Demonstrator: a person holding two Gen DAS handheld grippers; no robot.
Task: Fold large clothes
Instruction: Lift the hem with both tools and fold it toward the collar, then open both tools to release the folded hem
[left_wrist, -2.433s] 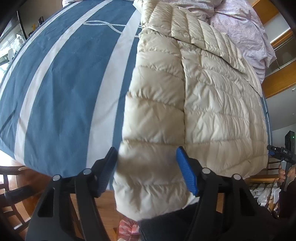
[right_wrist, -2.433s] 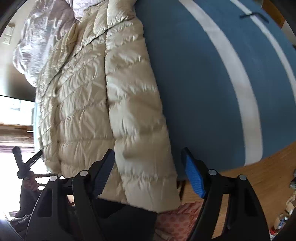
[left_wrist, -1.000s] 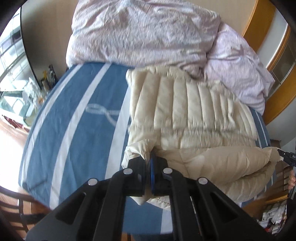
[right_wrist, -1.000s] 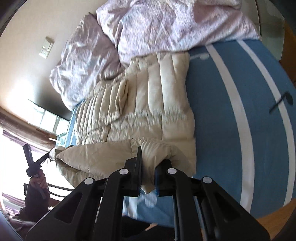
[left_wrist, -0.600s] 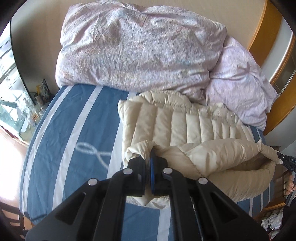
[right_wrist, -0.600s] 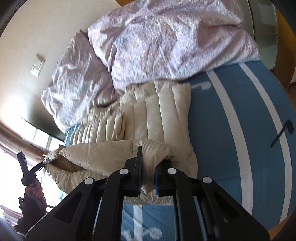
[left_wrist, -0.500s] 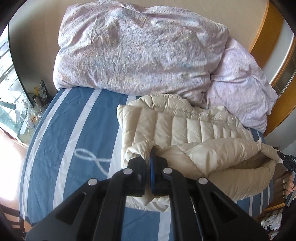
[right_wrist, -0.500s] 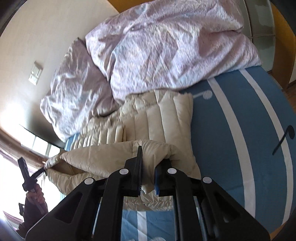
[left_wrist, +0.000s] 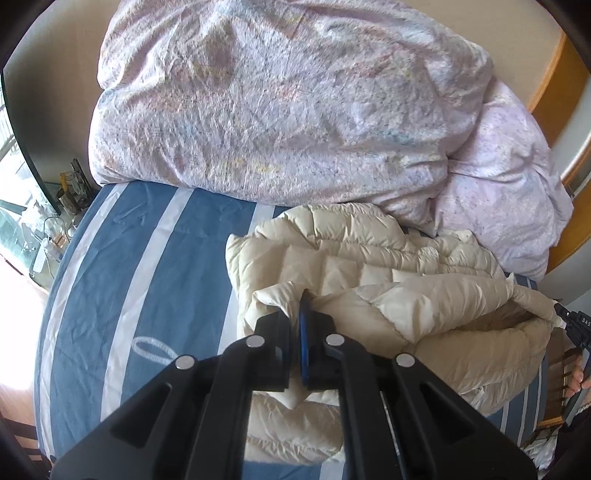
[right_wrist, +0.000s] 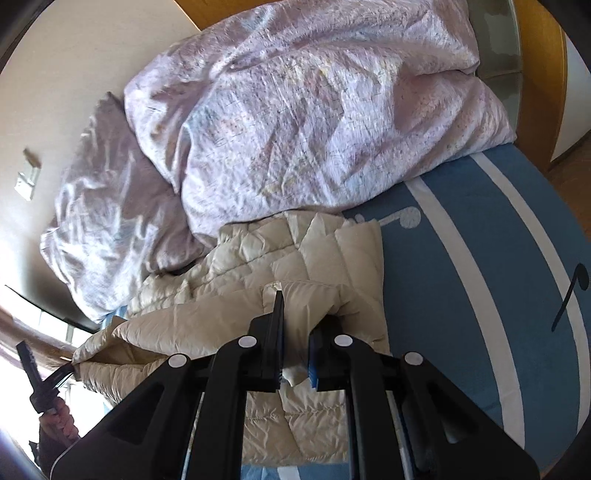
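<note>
A cream quilted puffer jacket (left_wrist: 369, 266) lies on a blue bed cover with white stripes (left_wrist: 122, 266). Its lower part is lifted and doubled over toward the collar end. My left gripper (left_wrist: 297, 314) is shut on one corner of the lifted hem. My right gripper (right_wrist: 295, 321) is shut on the other corner of the jacket (right_wrist: 295, 258). The right gripper also shows far right in the left wrist view (left_wrist: 569, 321), pinching the hem. The left gripper shows at the lower left of the right wrist view (right_wrist: 62, 369).
A crumpled lilac duvet (left_wrist: 288, 99) is piled at the head of the bed, touching the jacket's collar end; it also fills the top of the right wrist view (right_wrist: 295, 122). A cluttered side table (left_wrist: 51, 221) stands left of the bed. A wooden frame (right_wrist: 535, 74) is at right.
Both grippers shut on the jacket's hem corners, lifted them, and carried the lower half forward over the upper half toward the duvet. The fold now covers more of the jacket.
</note>
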